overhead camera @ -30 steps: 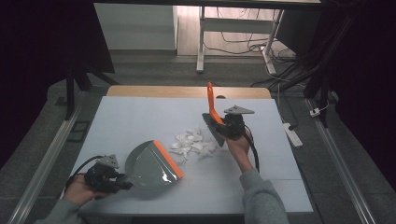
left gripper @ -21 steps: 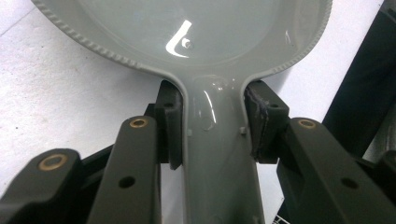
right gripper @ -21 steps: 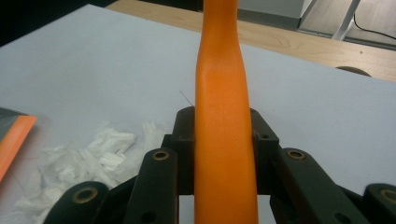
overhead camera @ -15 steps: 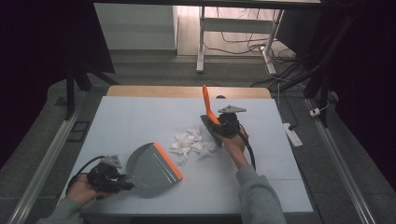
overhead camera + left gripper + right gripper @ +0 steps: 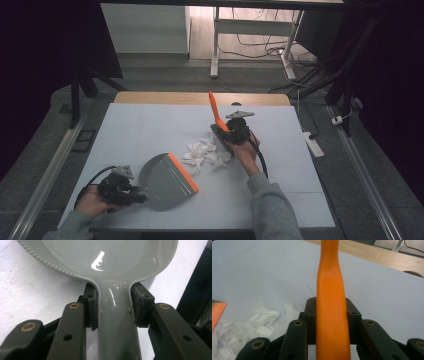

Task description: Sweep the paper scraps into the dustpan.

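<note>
brush (image 5: 333, 312): bristle end cut off below | dustpan (image 5: 107, 260): front cut off above

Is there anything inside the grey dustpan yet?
The dustpan looks empty in the high view: bare grey pan, with the white paper scraps on the table just beyond its orange lip. Its rear corner near the left tongs is hard to judge.

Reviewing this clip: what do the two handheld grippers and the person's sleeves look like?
Both the left gripper and the right gripper are black, each with a grey three-cornered plate on top and a black cable trailing back. Up close, the jaws are black linkage arms with brass-coloured pivot bushings and dark pads. The person wears grey long sleeves.
</note>
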Demonstrator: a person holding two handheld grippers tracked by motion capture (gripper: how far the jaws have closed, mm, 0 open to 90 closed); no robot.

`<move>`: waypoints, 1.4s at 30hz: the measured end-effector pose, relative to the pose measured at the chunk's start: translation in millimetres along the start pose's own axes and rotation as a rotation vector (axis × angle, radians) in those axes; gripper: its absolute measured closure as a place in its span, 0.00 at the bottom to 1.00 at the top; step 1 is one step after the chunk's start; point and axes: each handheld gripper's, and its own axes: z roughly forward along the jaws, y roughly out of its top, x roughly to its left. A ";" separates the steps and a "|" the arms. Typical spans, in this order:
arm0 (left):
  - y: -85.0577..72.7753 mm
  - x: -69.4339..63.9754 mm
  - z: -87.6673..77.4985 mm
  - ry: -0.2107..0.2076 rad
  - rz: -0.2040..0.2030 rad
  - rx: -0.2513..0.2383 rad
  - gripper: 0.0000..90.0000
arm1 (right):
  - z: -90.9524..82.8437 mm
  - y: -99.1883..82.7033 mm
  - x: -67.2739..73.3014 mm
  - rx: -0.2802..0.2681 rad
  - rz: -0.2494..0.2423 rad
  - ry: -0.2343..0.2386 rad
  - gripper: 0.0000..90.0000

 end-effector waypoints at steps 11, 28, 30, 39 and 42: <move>3.8 0.3 4.4 -0.006 -0.007 -0.005 0.68 | 17.6 7.7 19.4 0.068 -0.053 0.015 0.78; 6.0 -0.8 6.4 -0.008 -0.002 -0.002 0.68 | 25.2 10.1 56.9 0.098 -0.148 0.088 0.78; 6.0 -0.8 6.5 -0.008 -0.002 -0.002 0.68 | 25.4 9.9 61.9 0.099 -0.154 0.102 0.78; 6.2 -0.6 6.6 -0.010 -0.002 -0.002 0.68 | 27.3 9.0 83.8 0.105 -0.194 0.153 0.78; 6.2 -0.6 6.7 -0.011 -0.002 -0.002 0.68 | 26.7 8.3 89.9 0.103 -0.212 0.170 0.78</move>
